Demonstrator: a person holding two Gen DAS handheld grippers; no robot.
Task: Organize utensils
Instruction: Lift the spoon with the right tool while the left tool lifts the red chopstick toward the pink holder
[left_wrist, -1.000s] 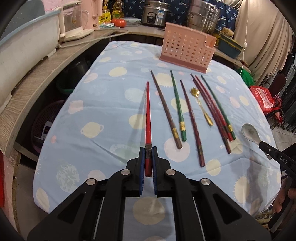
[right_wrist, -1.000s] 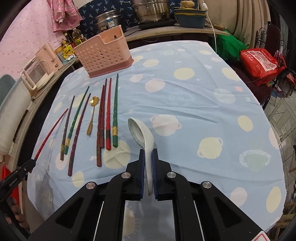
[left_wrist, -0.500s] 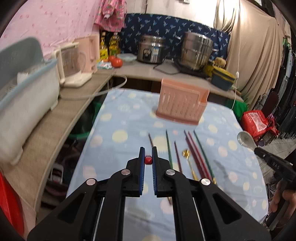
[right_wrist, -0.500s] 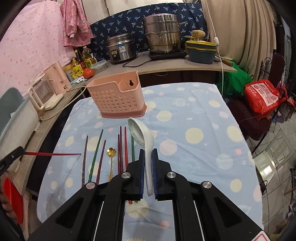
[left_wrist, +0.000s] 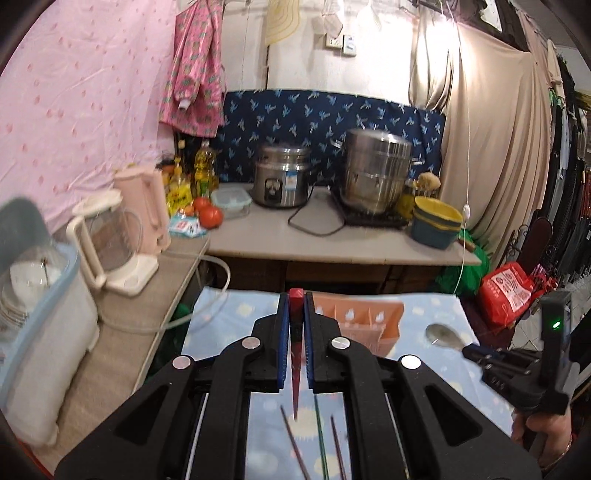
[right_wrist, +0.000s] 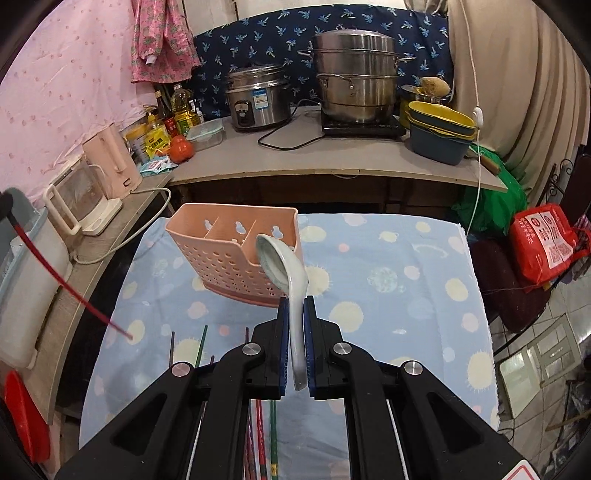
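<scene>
My left gripper (left_wrist: 295, 306) is shut on a red chopstick (left_wrist: 295, 354), which hangs point-down above the table; it also shows in the right wrist view (right_wrist: 62, 282). My right gripper (right_wrist: 296, 310) is shut on a white ceramic spoon (right_wrist: 282, 264), bowl raised in front of the pink perforated utensil basket (right_wrist: 229, 258), which has three compartments. The basket (left_wrist: 364, 317) shows partly behind my left fingers. The spoon (left_wrist: 443, 334) and right gripper also show in the left wrist view. Several chopsticks (right_wrist: 201, 345) lie on the blue tablecloth (right_wrist: 388, 288).
A counter behind the table holds a rice cooker (right_wrist: 256, 98), steel steamer pot (right_wrist: 356, 77), blue and yellow bowls (right_wrist: 439, 134), oil bottles and tomatoes. A kettle (right_wrist: 110, 157) and white container (left_wrist: 40, 321) stand left. A red bag (right_wrist: 543, 240) lies right.
Both grippers have risen and tilted up from the table. The red chopstick has swung from level to pointing down. The spoon has moved closer to the basket.
</scene>
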